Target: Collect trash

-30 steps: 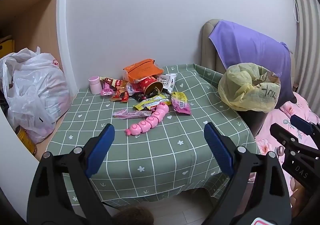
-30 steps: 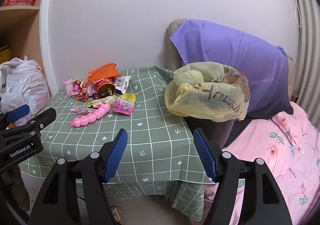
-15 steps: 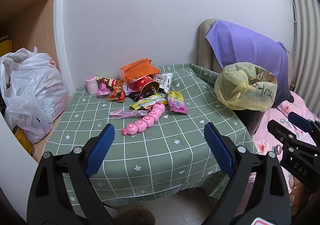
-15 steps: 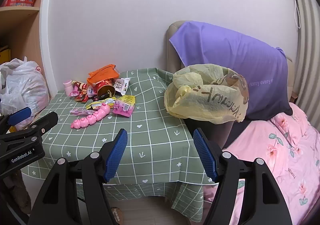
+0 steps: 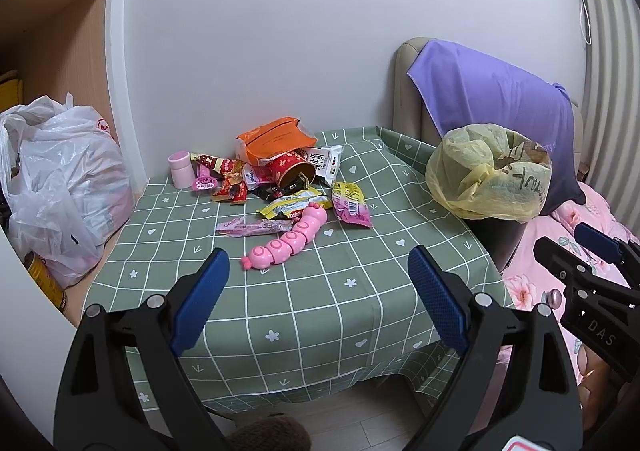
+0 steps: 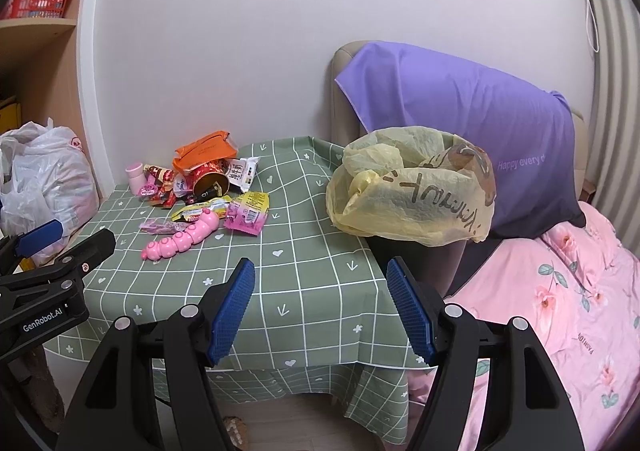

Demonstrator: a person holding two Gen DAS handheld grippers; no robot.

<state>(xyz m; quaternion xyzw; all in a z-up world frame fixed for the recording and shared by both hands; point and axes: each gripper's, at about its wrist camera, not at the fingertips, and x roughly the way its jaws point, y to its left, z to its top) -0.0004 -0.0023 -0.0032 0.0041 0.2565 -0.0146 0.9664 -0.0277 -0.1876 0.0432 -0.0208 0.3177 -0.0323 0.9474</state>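
A pile of trash lies at the far side of the green checked table [image 5: 320,291] [image 6: 304,251]: an orange pouch [image 5: 274,139] [image 6: 204,149], a red paper cup on its side [image 5: 292,173] [image 6: 210,179], several snack wrappers [image 5: 350,203] [image 6: 248,211], a small pink cup [image 5: 180,170] [image 6: 134,173]. A pink caterpillar toy [image 5: 288,239] [image 6: 182,237] lies in front. A bin with a yellow bag liner [image 5: 488,175] [image 6: 412,187] stands at the table's right. My left gripper [image 5: 318,291] and right gripper [image 6: 320,309] are open, empty, short of the table's near edge.
A full white plastic bag [image 5: 60,187] [image 6: 44,175] sits left of the table by wooden shelves. A chair with purple cloth [image 5: 492,99] [image 6: 460,123] stands behind the bin. A pink floral bed [image 6: 560,291] lies at the right.
Both grippers have drifted slightly; the table and bin sit a little differently in view. Nothing on the table has moved. Both jaws stay open.
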